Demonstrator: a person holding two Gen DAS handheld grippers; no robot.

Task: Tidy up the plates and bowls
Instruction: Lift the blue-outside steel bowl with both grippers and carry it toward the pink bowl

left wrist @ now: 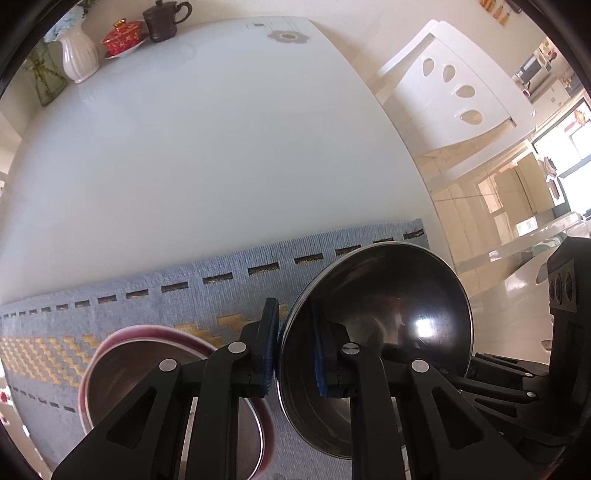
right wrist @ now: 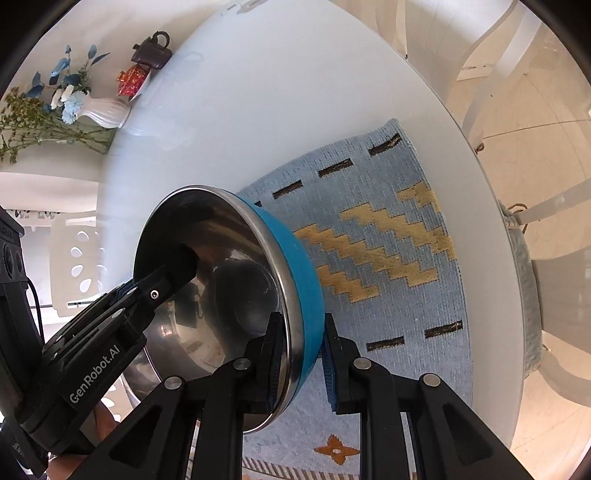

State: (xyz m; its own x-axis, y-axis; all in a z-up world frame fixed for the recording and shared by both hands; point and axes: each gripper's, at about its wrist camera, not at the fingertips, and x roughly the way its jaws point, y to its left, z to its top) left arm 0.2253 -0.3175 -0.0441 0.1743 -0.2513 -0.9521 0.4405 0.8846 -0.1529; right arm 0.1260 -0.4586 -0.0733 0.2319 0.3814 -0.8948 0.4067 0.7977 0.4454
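Since both the left claw (left wrist: 295, 350) and right claw (right wrist: 304, 363) pinch the blue bowl's (right wrist: 303, 280) rim, release one before nesting it in the pink bowl (left wrist: 110, 354), lower left.

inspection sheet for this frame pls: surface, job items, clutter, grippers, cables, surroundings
Surface: white table with a blue woven mat at its near edge.
Job's things: blue steel-lined bowl tilted, held off the mat; pink-rimmed bowl resting on the mat.
Clutter: white vase, red lidded cup, dark teapot, all at the far corner.
Grippers: left gripper and right gripper each clamp the blue bowl's rim, on opposite sides.
Cables: thin black cable on the left gripper's body.
Surroundings: white chair, tiled floor.
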